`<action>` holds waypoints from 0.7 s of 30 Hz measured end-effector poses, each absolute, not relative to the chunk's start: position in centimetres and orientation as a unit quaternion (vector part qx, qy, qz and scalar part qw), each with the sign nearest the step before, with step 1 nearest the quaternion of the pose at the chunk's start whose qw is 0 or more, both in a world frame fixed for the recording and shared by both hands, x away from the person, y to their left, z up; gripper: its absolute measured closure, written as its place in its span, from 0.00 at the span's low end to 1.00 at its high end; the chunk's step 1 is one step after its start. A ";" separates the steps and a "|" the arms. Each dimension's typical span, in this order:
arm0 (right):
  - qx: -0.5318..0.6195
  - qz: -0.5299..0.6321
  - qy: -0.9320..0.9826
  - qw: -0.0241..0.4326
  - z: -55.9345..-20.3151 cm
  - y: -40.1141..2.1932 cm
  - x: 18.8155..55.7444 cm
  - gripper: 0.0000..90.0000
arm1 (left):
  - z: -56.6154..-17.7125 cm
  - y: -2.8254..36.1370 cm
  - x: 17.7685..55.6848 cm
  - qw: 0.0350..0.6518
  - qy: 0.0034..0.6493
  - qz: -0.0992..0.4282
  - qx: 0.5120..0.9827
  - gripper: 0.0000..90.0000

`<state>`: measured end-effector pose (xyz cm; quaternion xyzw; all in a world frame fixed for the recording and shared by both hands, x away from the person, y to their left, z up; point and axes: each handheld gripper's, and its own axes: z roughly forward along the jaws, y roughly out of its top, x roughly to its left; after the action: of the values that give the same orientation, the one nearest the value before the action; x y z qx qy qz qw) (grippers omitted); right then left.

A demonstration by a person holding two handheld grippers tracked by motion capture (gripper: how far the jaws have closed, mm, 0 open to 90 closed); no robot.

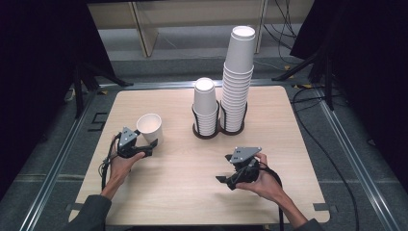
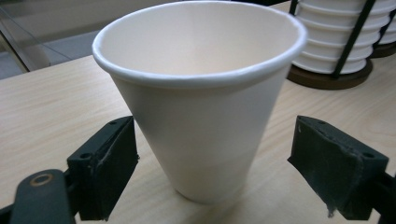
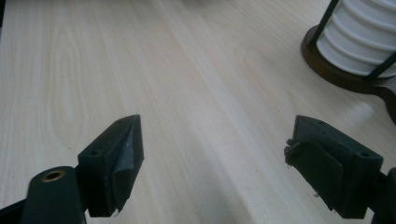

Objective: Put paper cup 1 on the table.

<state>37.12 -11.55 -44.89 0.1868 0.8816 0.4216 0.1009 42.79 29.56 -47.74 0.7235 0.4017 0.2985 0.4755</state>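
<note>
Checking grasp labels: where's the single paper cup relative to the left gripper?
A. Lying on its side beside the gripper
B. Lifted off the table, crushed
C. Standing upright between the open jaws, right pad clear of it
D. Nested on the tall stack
C: in the left gripper view the paper cup stands upright on the table between the jaws of the left gripper, with a visible gap at the right pad.

Bright tabletop, dark surround, soft focus

A single cup (image 1: 149, 127) stands on the table (image 1: 183, 192), left of 2 cup stacks (image 1: 219, 96) behind.
</note>
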 end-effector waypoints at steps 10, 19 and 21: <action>0.211 0.432 0.870 0.112 -44.6 -12.3 37.4 0.20 | -46.2 29.3 39.4 0.500 0.395 0.305 0.708 0.16; 0.281 0.446 0.838 0.139 -44.0 -13.8 37.9 0.20 | -45.0 28.2 35.8 0.506 0.396 0.302 0.704 0.16; 0.294 0.449 0.832 0.142 -43.9 -14.3 38.1 0.20 | -44.9 28.0 35.1 0.514 0.395 0.294 0.702 0.16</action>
<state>38.08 -14.31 -43.91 0.2940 0.8316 0.4491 0.1424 35.15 27.96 -44.87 0.7022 0.3945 0.2943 0.5145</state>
